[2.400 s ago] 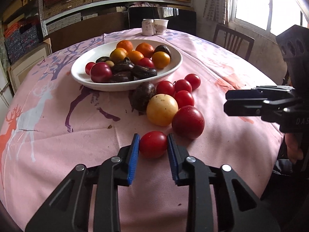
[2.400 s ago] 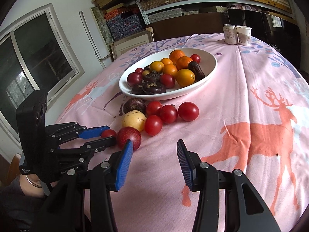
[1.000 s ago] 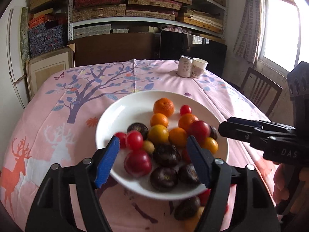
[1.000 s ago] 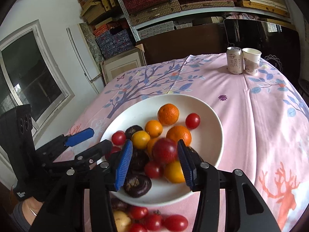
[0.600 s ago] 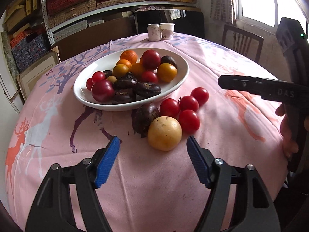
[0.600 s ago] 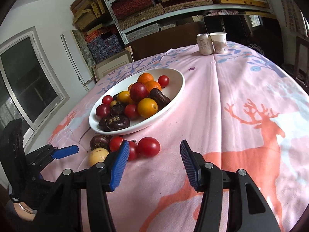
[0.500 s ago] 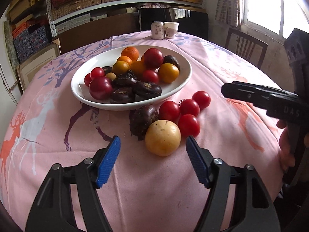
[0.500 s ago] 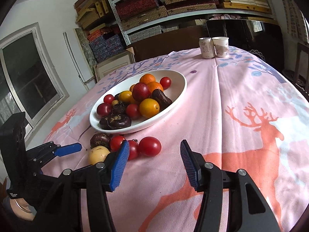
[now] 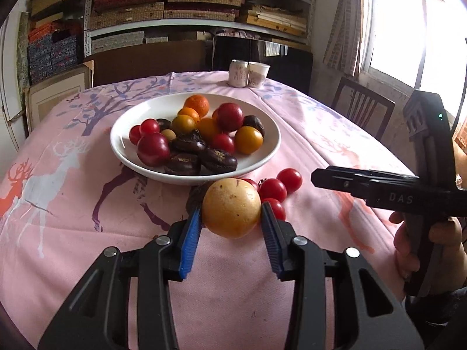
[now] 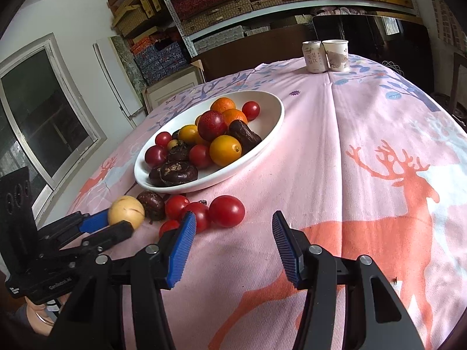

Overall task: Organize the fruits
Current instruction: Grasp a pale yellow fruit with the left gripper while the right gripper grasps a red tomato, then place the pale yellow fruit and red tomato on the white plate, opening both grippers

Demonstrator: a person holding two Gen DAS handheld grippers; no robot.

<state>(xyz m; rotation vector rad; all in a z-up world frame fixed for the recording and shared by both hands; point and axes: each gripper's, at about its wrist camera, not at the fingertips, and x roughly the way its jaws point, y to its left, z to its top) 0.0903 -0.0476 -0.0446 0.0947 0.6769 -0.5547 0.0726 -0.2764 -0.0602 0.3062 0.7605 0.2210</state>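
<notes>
The left gripper (image 9: 231,222), spread wide half a second ago, is closing its fingers (image 9: 190,234) on the yellow fruit (image 9: 231,207).

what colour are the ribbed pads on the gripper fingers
Blue, on black fingers; clearest in the right wrist view on the right gripper's pads.

Box-laden shelves (image 9: 201,14), bright curtained window (image 9: 414,26), dark wooden chair (image 9: 362,110)
</notes>
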